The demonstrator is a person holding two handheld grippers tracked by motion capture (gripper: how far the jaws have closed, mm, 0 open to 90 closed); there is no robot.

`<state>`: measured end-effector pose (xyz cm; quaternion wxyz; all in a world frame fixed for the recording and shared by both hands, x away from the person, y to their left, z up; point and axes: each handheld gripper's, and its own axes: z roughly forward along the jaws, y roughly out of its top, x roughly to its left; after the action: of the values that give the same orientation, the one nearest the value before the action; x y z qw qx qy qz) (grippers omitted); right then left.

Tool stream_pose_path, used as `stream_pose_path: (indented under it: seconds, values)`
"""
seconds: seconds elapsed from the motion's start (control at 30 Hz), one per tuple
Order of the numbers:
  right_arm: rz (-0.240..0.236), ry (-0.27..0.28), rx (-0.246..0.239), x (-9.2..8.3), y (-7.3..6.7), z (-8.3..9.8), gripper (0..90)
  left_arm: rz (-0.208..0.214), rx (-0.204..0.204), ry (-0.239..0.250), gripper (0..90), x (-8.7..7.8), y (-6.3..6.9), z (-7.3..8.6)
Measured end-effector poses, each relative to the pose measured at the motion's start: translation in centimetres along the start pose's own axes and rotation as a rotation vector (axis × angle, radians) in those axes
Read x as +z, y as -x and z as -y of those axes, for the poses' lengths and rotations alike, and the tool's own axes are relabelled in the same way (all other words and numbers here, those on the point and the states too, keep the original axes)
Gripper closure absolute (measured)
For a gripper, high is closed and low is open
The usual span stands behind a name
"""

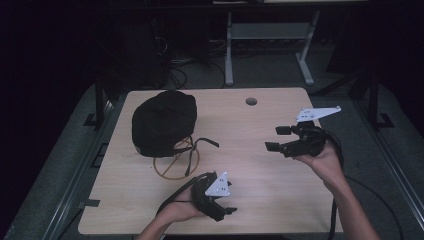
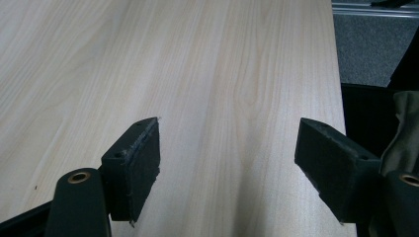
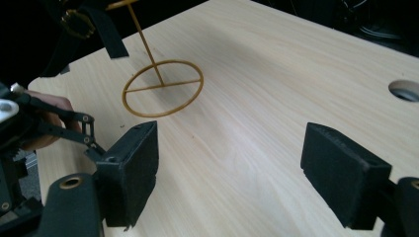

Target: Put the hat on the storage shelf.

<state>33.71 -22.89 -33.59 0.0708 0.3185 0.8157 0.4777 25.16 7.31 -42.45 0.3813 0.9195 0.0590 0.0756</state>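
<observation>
High view has the pale wooden table (image 1: 260,165) with a black fabric cap (image 1: 163,122) sitting on a thin gold wire stand (image 1: 175,162) at the left, looks basically done. Left gripper (image 1: 225,212) and right gripper (image 1: 275,138) both gape, holding nothing, well apart from it.

- tabletop (image 1: 260,150): pale wood-grain laminate, smooth with a soft sheen
- cap (image 1: 162,120): black cloth, totally matt, with a woven-looking strap (image 1: 205,142)
- stand (image 3: 163,89): thin gold wire, looks like metal, smooth
- fingers (image 3: 131,173): matt black pads, rubbery-looking, a bit scuffed along the edges
- floor (image 2: 368,47): grey, rough and speckled like carpet
</observation>
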Motion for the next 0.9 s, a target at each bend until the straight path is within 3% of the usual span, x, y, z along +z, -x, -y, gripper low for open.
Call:
stream_pose_path:
  seconds: [0.9]
  values:
    - [0.038,-0.016,0.042,-1.8,-0.3,6.5,19.1,-0.008,-0.008,-0.006,23.5,0.0,-0.1,0.2]
